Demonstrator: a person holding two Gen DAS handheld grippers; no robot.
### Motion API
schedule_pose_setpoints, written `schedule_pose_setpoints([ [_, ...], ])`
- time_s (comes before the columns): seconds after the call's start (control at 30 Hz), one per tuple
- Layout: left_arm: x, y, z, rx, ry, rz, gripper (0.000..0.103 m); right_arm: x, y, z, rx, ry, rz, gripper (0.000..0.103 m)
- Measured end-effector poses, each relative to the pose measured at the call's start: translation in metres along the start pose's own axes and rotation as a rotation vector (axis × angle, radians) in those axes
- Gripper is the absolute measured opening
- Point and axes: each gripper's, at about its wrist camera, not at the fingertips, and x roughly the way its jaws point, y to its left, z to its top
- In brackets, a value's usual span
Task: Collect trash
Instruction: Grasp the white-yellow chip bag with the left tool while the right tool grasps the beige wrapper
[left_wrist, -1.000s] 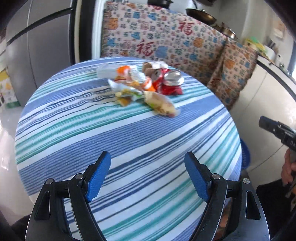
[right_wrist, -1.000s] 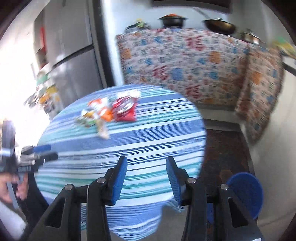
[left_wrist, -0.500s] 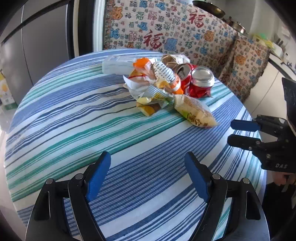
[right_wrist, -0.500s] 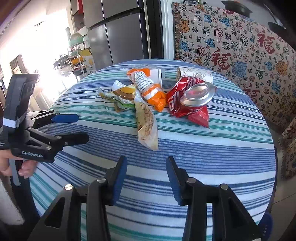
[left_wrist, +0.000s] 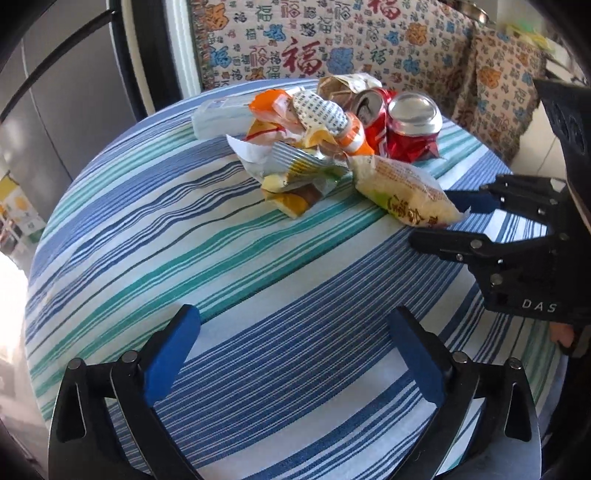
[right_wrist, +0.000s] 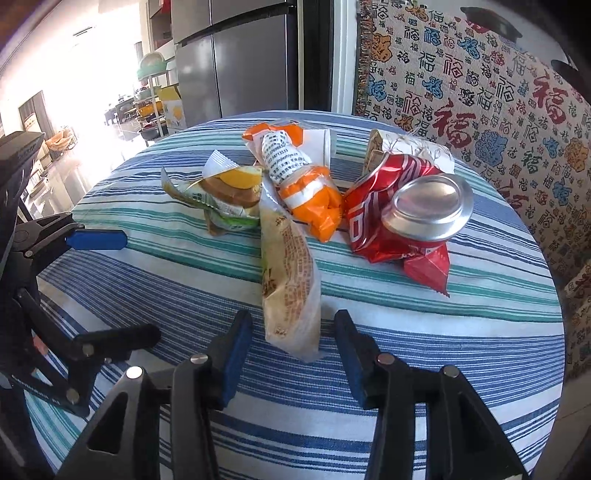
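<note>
Striped table (left_wrist: 229, 266): both claws wide; right claw (right_wrist: 291, 354) flanks yellow packet (right_wrist: 290, 280), cans half-hidden.

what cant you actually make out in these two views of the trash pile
- Pale blue-white flat packet: left wrist view shows one end; orange and white crumpled wrapper covers the rest.
- Second crushed red drink can: right wrist view hides it behind the crushed red can with silver base.
- Brown and white paper carton: lower part hidden by that can.
- Whether the right gripper touches the long pale yellow snack bag: unclear.
- Bin: in neither view.
</note>
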Motion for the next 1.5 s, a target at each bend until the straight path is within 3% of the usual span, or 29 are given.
schedule_pose_setpoints([
  [0.17, 0.007, 0.013, 0.021, -0.022, 0.077, -0.025, 0.102, 0.002, -0.002, 0.001, 0.010, -0.003, 0.004, 0.045],
  [0.2, 0.008, 0.018, 0.025, -0.070, 0.062, -0.024, 0.102, 0.002, -0.003, 0.000, 0.018, -0.006, -0.004, 0.033],
  [0.27, 0.009, 0.025, 0.030, -0.113, 0.017, -0.084, 0.102, 0.000, -0.010, 0.000, 0.047, -0.009, -0.001, 0.024],
  [0.37, 0.013, 0.026, 0.039, -0.137, -0.018, -0.129, 0.102, -0.004, -0.016, -0.005, 0.068, -0.001, 0.007, 0.023],
  [0.67, 0.029, 0.018, 0.071, -0.075, -0.128, -0.086, 0.100, -0.028, -0.033, -0.033, 0.101, 0.049, -0.061, 0.023],
  [0.77, 0.029, 0.014, 0.073, -0.058, -0.131, -0.133, 0.072, -0.033, -0.050, -0.041, 0.128, 0.051, -0.107, 0.023],
  [0.83, 0.025, 0.008, 0.071, -0.029, -0.149, -0.127, 0.064, -0.037, -0.062, -0.046, 0.154, 0.048, -0.131, 0.023],
  [0.93, 0.014, 0.002, 0.060, -0.030, -0.154, -0.184, 0.054, -0.040, -0.078, -0.053, 0.192, 0.031, -0.165, 0.023],
  [1.07, 0.002, -0.015, 0.041, -0.013, -0.138, -0.218, 0.055, -0.041, -0.089, -0.058, 0.227, 0.006, -0.164, 0.024],
  [1.1, 0.000, -0.020, 0.038, -0.004, -0.135, -0.221, 0.059, -0.041, -0.089, -0.059, 0.226, 0.002, -0.156, 0.028],
  [1.13, -0.001, -0.023, 0.036, 0.000, -0.132, -0.215, 0.067, -0.041, -0.088, -0.058, 0.221, -0.003, -0.142, 0.034],
  [1.2, 0.004, -0.026, 0.038, -0.006, -0.118, -0.212, 0.079, -0.040, -0.085, -0.059, 0.211, -0.004, -0.120, 0.063],
  [1.27, 0.011, -0.026, 0.042, -0.022, -0.089, -0.201, 0.085, -0.038, -0.081, -0.058, 0.196, -0.001, -0.132, 0.065],
  [1.5, 0.018, -0.033, 0.043, 0.000, -0.058, -0.166, 0.090, -0.042, -0.094, -0.055, 0.222, -0.001, -0.124, 0.065],
])
